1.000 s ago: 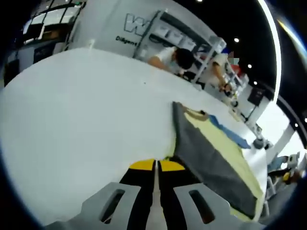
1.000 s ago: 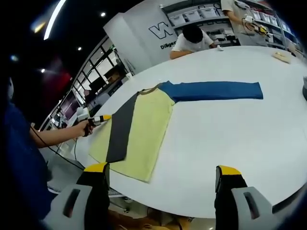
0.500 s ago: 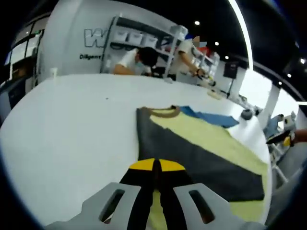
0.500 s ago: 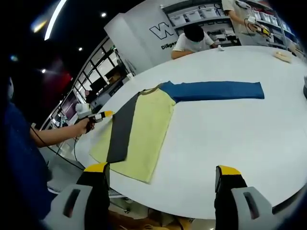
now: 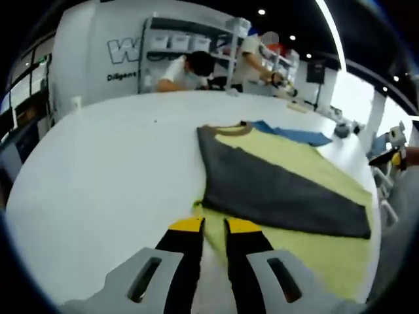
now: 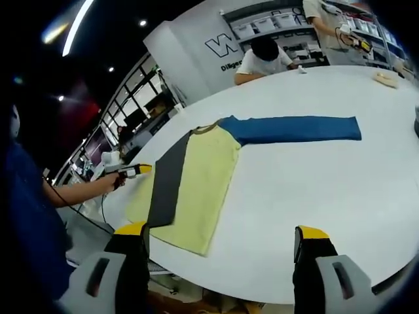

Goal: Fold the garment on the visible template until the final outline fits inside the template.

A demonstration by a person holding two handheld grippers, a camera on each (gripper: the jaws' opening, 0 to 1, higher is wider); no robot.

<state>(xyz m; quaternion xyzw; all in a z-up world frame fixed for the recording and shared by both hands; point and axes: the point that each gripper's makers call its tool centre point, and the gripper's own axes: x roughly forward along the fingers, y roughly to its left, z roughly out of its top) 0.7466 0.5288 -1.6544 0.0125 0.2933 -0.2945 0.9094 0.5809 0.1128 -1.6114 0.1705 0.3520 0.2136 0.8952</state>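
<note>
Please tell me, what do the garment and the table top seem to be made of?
The garment looks like soft knit fabric, matte: it lies flat and limp, with a grey sleeve folded over the yellow body and a blue sleeve stretched out. The table top seems a smooth, hard white surface, perhaps laminate; it shows a faint sheen, but the exact material is uncertain.

Matt cloth garment (image 6: 196, 180) lies on a smooth, faintly glossy white table (image 6: 314, 196).

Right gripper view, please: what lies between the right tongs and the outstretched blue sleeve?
Bare white table: nothing lies between the open right tongs and the blue sleeve in the right gripper view.
</note>
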